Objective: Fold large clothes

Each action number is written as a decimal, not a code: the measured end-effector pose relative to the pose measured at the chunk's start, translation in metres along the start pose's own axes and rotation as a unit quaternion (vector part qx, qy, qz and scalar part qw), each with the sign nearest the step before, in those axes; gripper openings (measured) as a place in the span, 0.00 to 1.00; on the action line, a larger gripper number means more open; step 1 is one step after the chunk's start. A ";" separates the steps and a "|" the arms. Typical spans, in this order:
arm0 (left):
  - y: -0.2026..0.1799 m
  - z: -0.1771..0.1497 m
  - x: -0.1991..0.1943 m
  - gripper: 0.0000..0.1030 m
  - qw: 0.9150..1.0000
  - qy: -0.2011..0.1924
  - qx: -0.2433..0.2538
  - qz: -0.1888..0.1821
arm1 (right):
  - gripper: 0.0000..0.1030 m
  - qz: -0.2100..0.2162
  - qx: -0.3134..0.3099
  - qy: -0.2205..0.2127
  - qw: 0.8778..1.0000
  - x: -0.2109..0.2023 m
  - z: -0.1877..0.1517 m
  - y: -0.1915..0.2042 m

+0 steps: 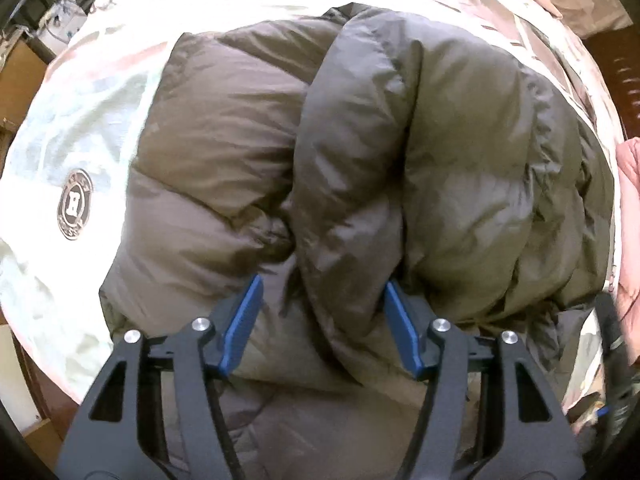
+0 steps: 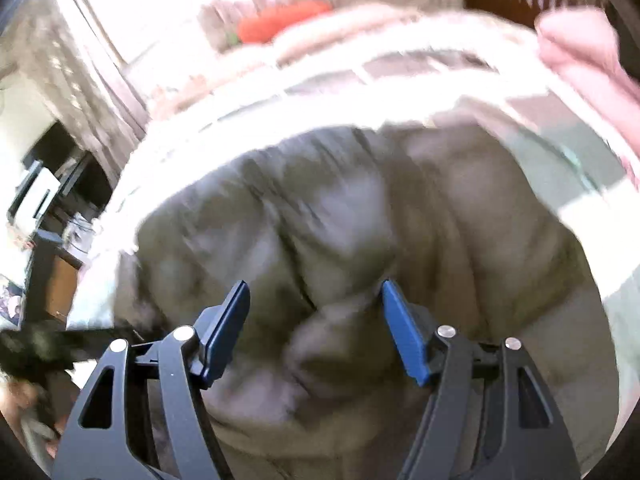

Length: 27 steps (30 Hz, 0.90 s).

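A puffy, quilted olive-brown jacket point(image 1: 360, 160) lies bunched on a pale bedspread point(image 1: 80, 128); at 6 o'clock, left gripper point(image 1: 322, 292) and right gripper point(image 2: 314, 296) spread wide over its folds.

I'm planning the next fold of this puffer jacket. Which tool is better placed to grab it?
Probably left. The left tool is open astride a raised fold of the puffer jacket. The right tool is open too, but its view is motion-blurred.
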<state>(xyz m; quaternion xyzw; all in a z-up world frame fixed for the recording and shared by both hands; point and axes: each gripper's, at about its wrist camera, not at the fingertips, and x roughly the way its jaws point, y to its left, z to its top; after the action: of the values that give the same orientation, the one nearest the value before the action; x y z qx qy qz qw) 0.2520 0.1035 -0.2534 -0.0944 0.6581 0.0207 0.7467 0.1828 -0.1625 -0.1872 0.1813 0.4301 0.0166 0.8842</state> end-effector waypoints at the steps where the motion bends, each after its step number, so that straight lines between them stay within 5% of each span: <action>1: 0.002 0.001 0.003 0.64 1.000 0.005 -0.001 0.003 | 0.67 -0.009 -0.013 0.020 1.000 0.013 0.007 0.009; 5: 0.003 -0.005 0.021 0.70 1.000 0.023 0.006 0.017 | 0.72 -0.071 -0.063 0.120 0.988 0.091 -0.001 0.020; 8: 0.004 -0.002 0.028 0.70 0.999 0.030 0.009 0.017 | 0.80 -0.108 -0.106 0.112 0.982 0.113 -0.008 0.026; 11: 0.003 0.006 0.028 0.70 0.999 0.030 0.003 0.012 | 0.80 -0.095 -0.089 0.125 0.984 0.109 -0.002 0.024; 15: 0.021 0.001 0.020 0.70 1.000 0.019 0.008 0.014 | 0.79 -0.010 -0.058 0.037 0.998 0.047 -0.004 0.020; 18: 0.021 0.002 0.016 0.70 0.999 0.008 0.018 0.030 | 0.80 0.000 -0.058 0.000 0.998 0.015 -0.020 0.018; 23: 0.014 0.001 0.012 0.70 0.999 0.001 0.031 0.039 | 0.82 -0.056 -0.064 0.092 0.992 0.061 -0.056 0.005; 27: -0.004 -0.004 0.008 0.71 0.998 0.001 0.041 0.046 | 0.91 -0.075 -0.112 0.125 0.983 0.087 -0.061 0.015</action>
<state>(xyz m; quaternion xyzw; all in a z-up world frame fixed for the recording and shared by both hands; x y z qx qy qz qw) 0.2500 0.0980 -0.2616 -0.0332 0.6626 0.0282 0.7477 0.1925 -0.1139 -0.2826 0.0447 0.5448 0.0205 0.8372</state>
